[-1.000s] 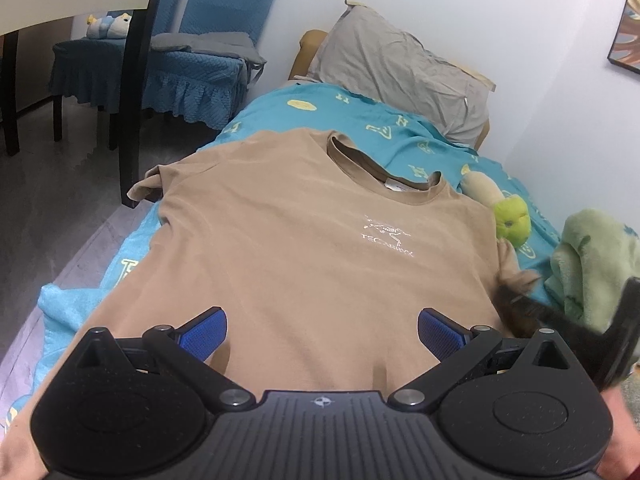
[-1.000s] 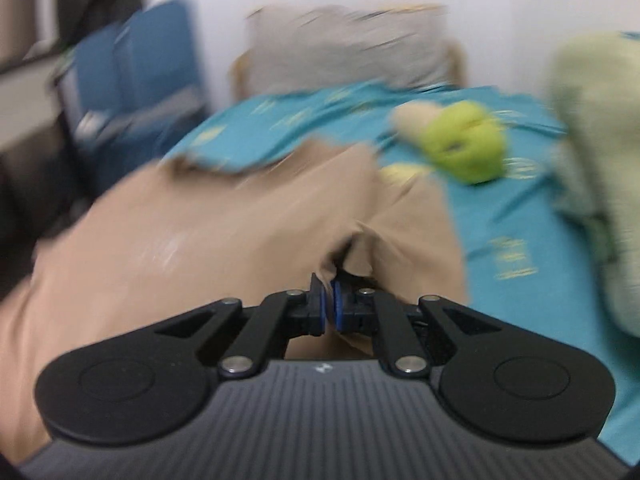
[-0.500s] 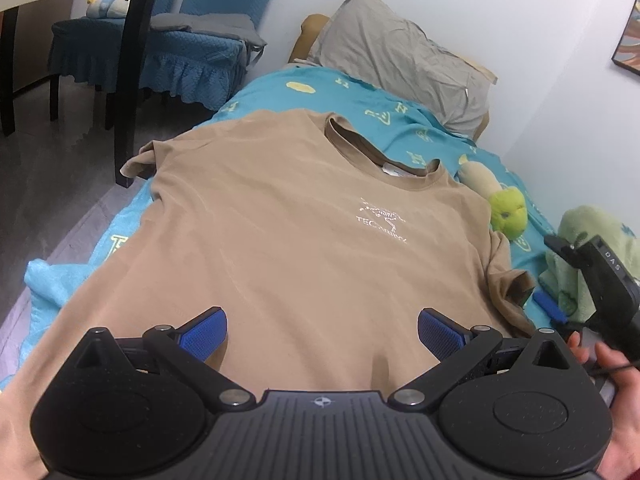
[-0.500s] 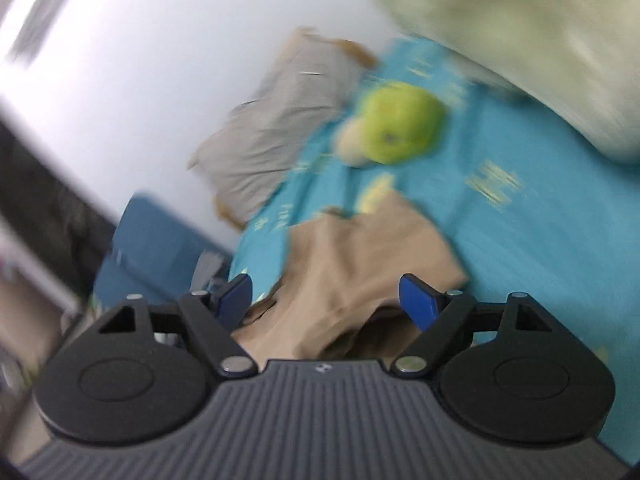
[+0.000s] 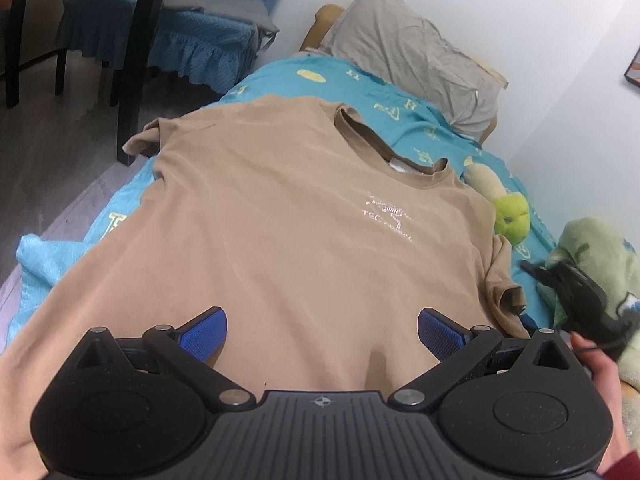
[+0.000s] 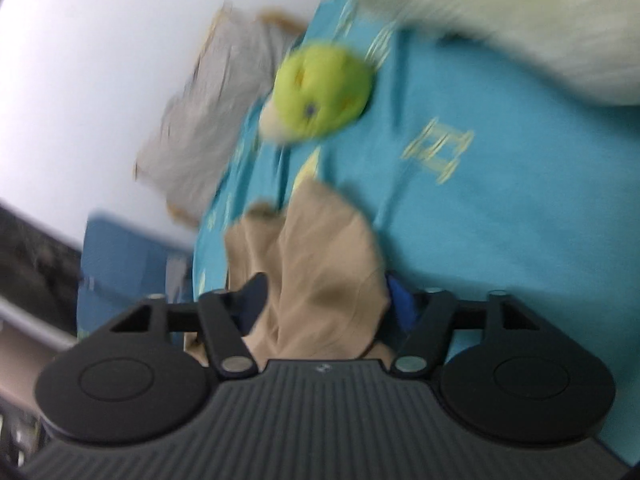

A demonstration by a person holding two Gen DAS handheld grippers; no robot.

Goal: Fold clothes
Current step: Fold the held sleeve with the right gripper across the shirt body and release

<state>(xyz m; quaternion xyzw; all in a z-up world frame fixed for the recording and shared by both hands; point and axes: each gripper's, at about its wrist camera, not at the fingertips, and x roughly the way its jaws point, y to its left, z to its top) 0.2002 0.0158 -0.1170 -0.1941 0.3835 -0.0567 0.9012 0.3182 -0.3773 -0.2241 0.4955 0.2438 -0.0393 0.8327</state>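
Note:
A tan T-shirt (image 5: 288,232) with a white chest logo lies spread face up on the blue bed sheet (image 5: 384,104), collar toward the pillow. My left gripper (image 5: 322,332) is open and empty, hovering over the shirt's lower part. My right gripper (image 6: 326,300) is open, rolled sideways, with the shirt's bunched right sleeve (image 6: 320,264) lying between its fingers. That gripper also shows in the left wrist view (image 5: 576,300), beside the right sleeve (image 5: 502,288). The right wrist view is blurred.
A grey pillow (image 5: 416,56) leans at the head of the bed. A green plush toy (image 5: 510,216) and a pale green blanket (image 5: 600,256) lie right of the shirt. A blue covered chair (image 5: 168,36) and dark table legs (image 5: 134,60) stand left of the bed.
My right gripper let go of the shirt's sleeve, opened, rolled sideways and now has the sleeve between its open fingers. My left gripper rose slightly and stayed open.

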